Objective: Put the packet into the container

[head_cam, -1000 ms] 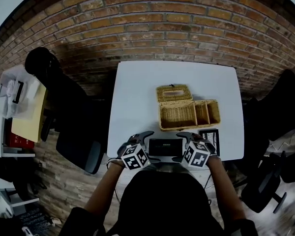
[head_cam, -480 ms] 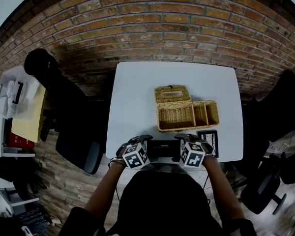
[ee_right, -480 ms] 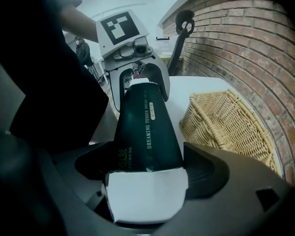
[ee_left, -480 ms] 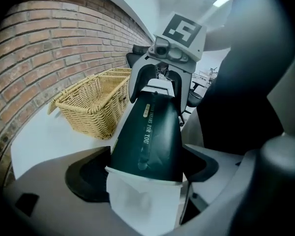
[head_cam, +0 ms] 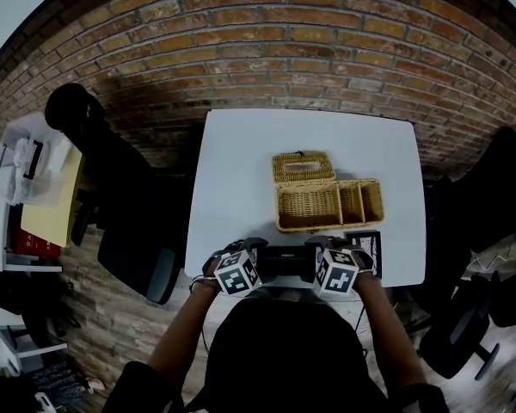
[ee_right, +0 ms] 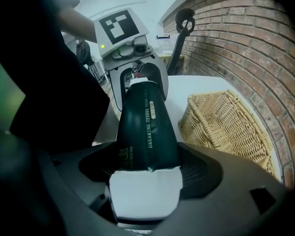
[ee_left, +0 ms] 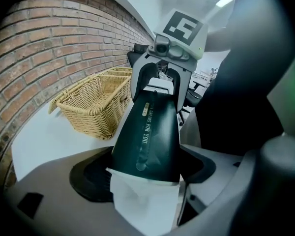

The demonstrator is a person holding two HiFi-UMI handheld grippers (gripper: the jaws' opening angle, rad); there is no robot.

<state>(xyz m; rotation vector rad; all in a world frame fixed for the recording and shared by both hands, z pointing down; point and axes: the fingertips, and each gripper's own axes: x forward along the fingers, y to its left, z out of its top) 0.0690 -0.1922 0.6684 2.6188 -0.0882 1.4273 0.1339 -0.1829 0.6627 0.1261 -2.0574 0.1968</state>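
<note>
Jaws have just been closing: left claw (head_cam: 254, 249) and right claw (head_cam: 316, 247) pinch opposite ends of the packet (head_cam: 284, 261), its long axis along the near edge of the bench (head_cam: 241, 162); container (head_cam: 310, 223) sits just beyond.

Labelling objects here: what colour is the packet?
Dark green packet with pale lettering, white ends; right gripper view shows it best.

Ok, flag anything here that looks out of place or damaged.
Nothing stands out. The dark green packet sits between the left claw and the right claw, whose jaws have just been closing on its ends. The wicker container stands upright on the table, lid open, nothing spilled.
</note>
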